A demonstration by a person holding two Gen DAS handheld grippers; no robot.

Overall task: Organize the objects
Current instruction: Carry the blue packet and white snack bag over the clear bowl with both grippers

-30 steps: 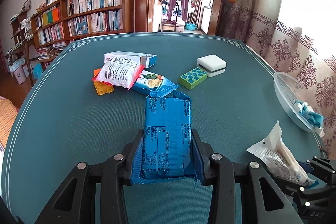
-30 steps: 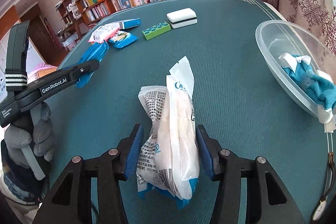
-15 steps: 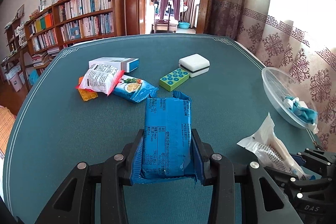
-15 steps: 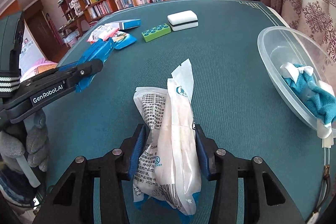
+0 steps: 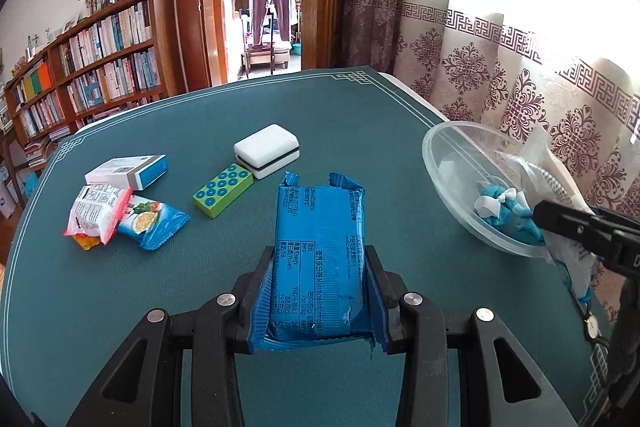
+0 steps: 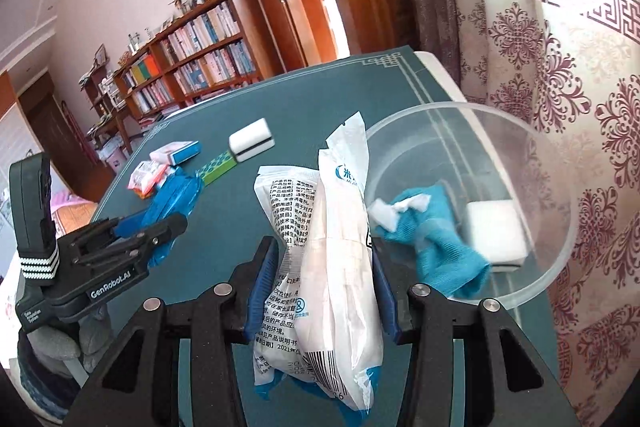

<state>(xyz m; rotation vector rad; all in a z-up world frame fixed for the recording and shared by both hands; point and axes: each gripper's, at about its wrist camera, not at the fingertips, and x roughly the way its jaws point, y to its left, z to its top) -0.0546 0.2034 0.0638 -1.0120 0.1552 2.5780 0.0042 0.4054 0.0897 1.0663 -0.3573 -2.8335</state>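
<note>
My left gripper (image 5: 320, 267) is shut on a blue snack packet (image 5: 320, 251), held above the teal table. My right gripper (image 6: 320, 267) is shut on a white plastic packet (image 6: 340, 251), lifted beside the rim of the clear plastic bowl (image 6: 560, 251). The bowl holds a blue cloth (image 6: 436, 243) and a white block (image 6: 496, 231). In the left wrist view the bowl (image 5: 448, 187) is at the right, with the right gripper and its white packet (image 5: 568, 255) over its near rim.
On the table lie a white case (image 5: 267, 151), a green studded block (image 5: 222, 195), a white-blue box (image 5: 128, 171), two snack packets (image 5: 120, 215) and a yellow brick (image 5: 86, 242). A curtain hangs right; bookshelves and a door stand behind.
Both grippers have lifted and swung right toward the bowl. The right gripper's white packet is now up at the bowl's rim; the loose objects shifted left in view.
</note>
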